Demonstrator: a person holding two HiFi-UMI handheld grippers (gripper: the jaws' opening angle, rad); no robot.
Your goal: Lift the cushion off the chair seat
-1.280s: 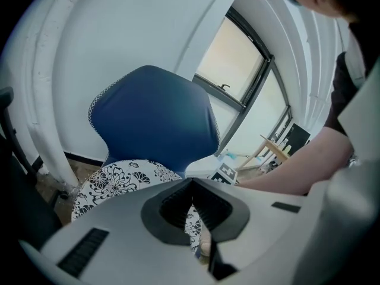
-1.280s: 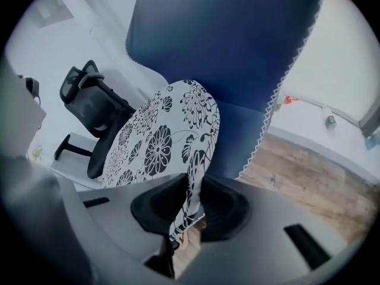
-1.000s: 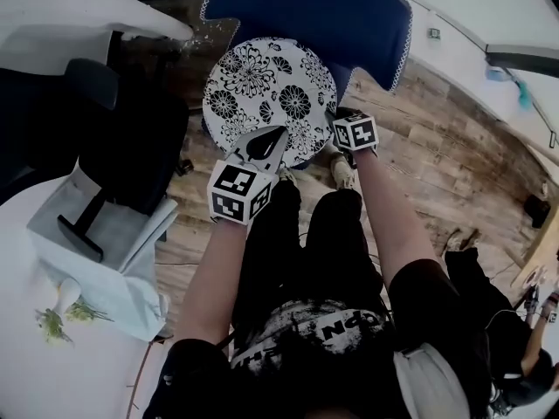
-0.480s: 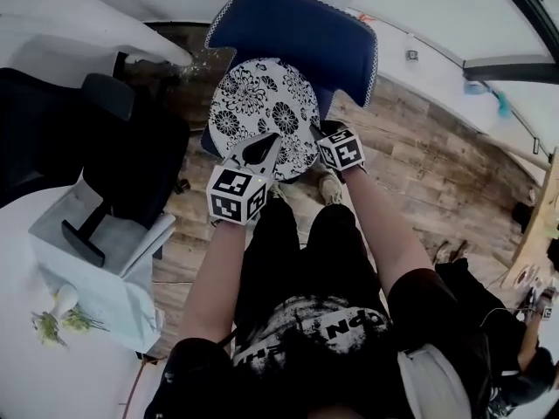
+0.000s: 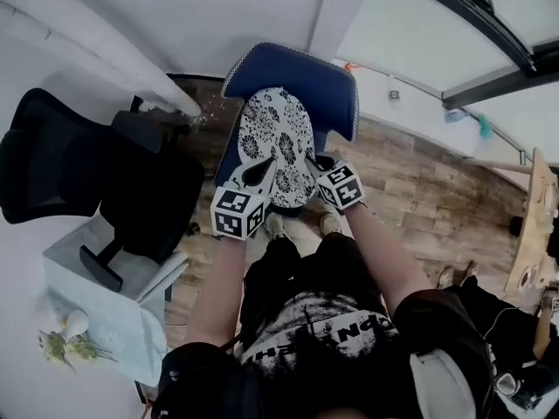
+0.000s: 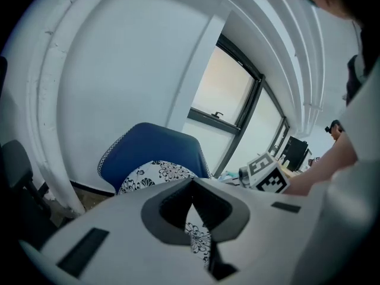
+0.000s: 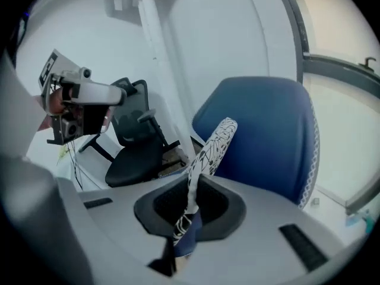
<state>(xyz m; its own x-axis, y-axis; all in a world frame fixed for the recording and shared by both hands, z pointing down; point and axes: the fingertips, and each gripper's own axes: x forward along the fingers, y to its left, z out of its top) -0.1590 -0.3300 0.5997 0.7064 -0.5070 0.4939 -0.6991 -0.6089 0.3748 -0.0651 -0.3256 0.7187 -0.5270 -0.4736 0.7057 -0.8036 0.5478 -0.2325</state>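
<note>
Tongs both clenched: left tongs (image 5: pixel 258 174) grip the floral cushion (image 5: pixel 278 138) at its 7 o'clock rim, right tongs (image 5: pixel 318 169) at 5 o'clock. Cushion tilted up, long axis 12-to-6, extending toward 12 from both (seemingly clear of the blue chair (image 5: pixel 301 77) seat).

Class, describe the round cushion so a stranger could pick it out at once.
Find the blue chair with white edge stitching, right of the black office chair. Tilted up before it is a round white cushion; its black flower print sets it apart from both plain chairs.
</note>
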